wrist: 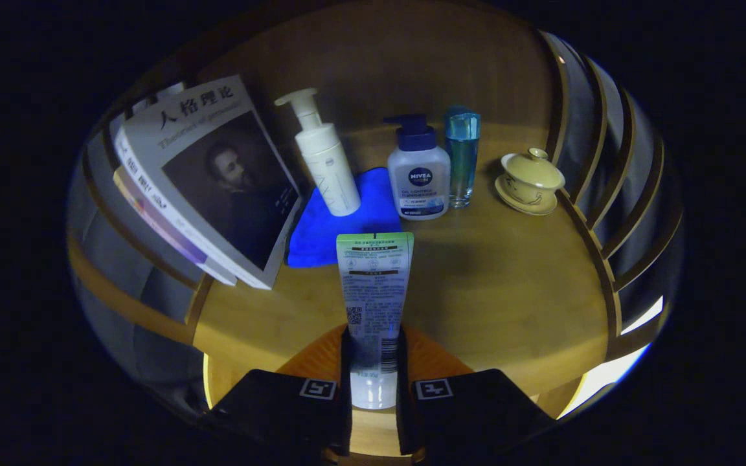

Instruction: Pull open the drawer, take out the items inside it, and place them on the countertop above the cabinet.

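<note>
Tool (373, 382) gripped one squeeze tube (373, 304), both fingers (340, 395) pressed on its lower end, jaws narrowly parted to tube width. Tube stood upright over wooden desk (509, 291), crimped end up. Beyond it lay one blue cloth (321, 239); one white pump bottle (324, 162) leaned on cloth. Just right stood one lotion bottle with dark pump (418, 175), then one clear blue bottle (462, 158) (touching or nearly). One lidded cup on saucer (531, 181) stood further right. Stack of books (204, 188) leaned at left, count unclear.
</note>
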Demonstrator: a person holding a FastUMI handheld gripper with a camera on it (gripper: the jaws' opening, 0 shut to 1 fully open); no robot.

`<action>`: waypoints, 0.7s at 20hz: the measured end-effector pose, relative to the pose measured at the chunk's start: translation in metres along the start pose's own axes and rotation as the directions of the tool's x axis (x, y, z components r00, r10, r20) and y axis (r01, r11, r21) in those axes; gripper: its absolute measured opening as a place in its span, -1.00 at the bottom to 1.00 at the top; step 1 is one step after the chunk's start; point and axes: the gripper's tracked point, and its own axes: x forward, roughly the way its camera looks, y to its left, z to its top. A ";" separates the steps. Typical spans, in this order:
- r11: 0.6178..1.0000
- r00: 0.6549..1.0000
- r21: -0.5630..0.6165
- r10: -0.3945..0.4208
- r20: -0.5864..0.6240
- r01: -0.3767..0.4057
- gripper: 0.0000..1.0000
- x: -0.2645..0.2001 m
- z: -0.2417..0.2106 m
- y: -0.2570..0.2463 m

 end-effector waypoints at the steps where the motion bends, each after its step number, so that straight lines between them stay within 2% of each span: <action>1: 1.000 1.000 0.005 -0.026 0.011 0.026 -0.40 0.000 0.002 -0.004; 2: 0.999 0.999 0.003 -0.047 0.018 0.047 -0.30 0.002 0.004 -0.009; 5: 0.996 0.996 -0.015 -0.086 0.027 0.087 -0.29 0.016 0.000 -0.020; 9: 0.992 0.991 -0.050 -0.115 0.062 0.118 -0.13 0.020 -0.001 -0.022; 12: 0.996 0.990 -0.057 -0.068 0.120 0.075 0.52 0.004 0.005 -0.008; 14: 0.994 0.981 -0.074 -0.059 0.183 0.074 0.96 -0.015 0.009 -0.004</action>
